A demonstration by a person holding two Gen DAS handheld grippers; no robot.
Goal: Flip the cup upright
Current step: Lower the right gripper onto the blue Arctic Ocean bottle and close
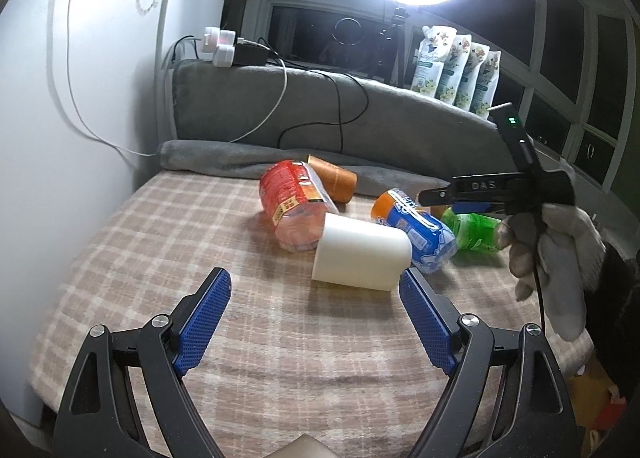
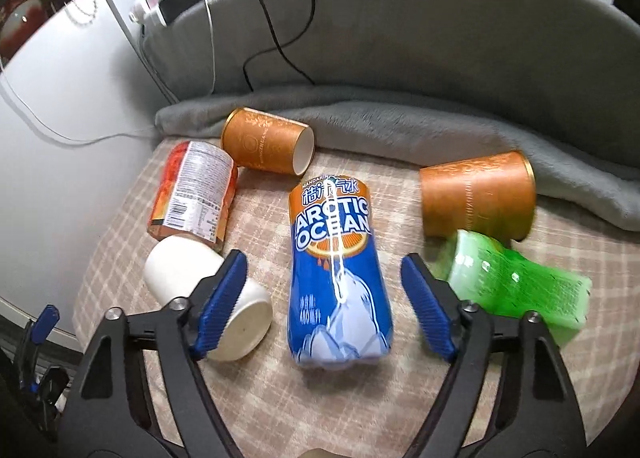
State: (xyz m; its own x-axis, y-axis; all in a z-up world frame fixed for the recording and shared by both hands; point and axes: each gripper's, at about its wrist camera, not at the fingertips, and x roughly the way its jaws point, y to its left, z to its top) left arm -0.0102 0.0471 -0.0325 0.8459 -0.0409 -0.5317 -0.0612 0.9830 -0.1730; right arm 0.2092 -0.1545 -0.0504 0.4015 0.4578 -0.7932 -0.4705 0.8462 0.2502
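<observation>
Splayed jaws — white cup (image 1: 362, 254) sideways

Left gripper (image 1: 315, 300) jaws wide apart, blue pads (image 1: 204, 322) clear, nothing between them. Right gripper (image 2: 322, 304) likewise spread wide, gripping nothing. Right gloved hand (image 1: 560, 254) wraps its handle, raised and level.

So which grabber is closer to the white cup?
Left, probably. The left gripper is open with the white cup beside its right finger. The right gripper is open around the blue bottle, cup beside it.
</observation>
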